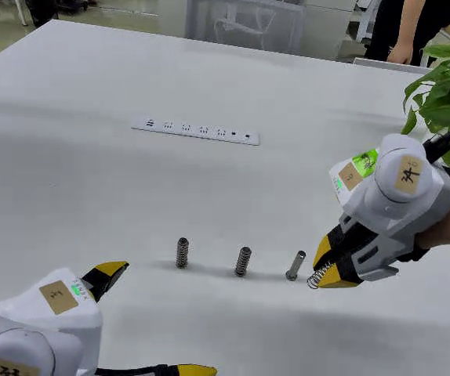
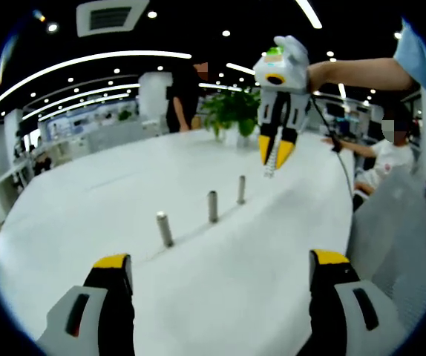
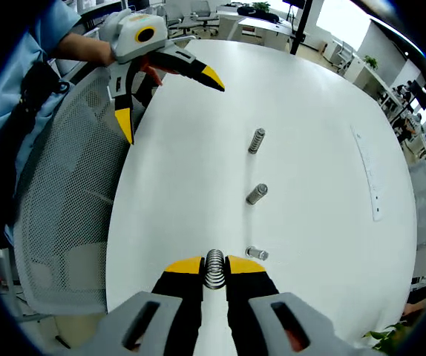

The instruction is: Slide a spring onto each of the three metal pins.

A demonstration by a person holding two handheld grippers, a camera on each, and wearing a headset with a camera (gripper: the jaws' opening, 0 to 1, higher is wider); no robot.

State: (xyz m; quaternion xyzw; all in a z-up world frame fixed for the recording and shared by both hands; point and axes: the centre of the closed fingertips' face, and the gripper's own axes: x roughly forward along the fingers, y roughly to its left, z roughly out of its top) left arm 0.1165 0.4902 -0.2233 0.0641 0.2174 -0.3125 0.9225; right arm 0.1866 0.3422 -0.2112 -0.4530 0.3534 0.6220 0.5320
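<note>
The black, yellow-tipped jaws of the right gripper [image 3: 214, 261] are closed on a small coiled steel spring [image 3: 214, 274], which is pinched by its rear coils so that the remainder projects past the tips. In the left gripper view the spring's long axis is seen to run roughly along the jaws and to point down toward the table, its free end lowest. In the head view that end is held just beside the bare short grey metal pin [image 1: 295, 265], near its base and apparently clear of it, though contact cannot be ruled out. The pin stands upright, the right-hand one of a row of three. The middle pin [image 1: 243, 261] and the far-left pin [image 1: 182, 252] are already sleeved by springs. The spring is judged to be light and elastic, easily squashed sideways and liable to flick out from between smooth pads. A moderate hold on the upper coils is therefore suggested, the lower bore being left open. For threading, the free end would need to be raised above the pin's top and the axis brought to vertical. The left gripper [image 1: 150, 319] is held low at the near edge with its jaws spread wide and nothing between them. Everything rests on a broad white table [image 1: 92, 180].
</note>
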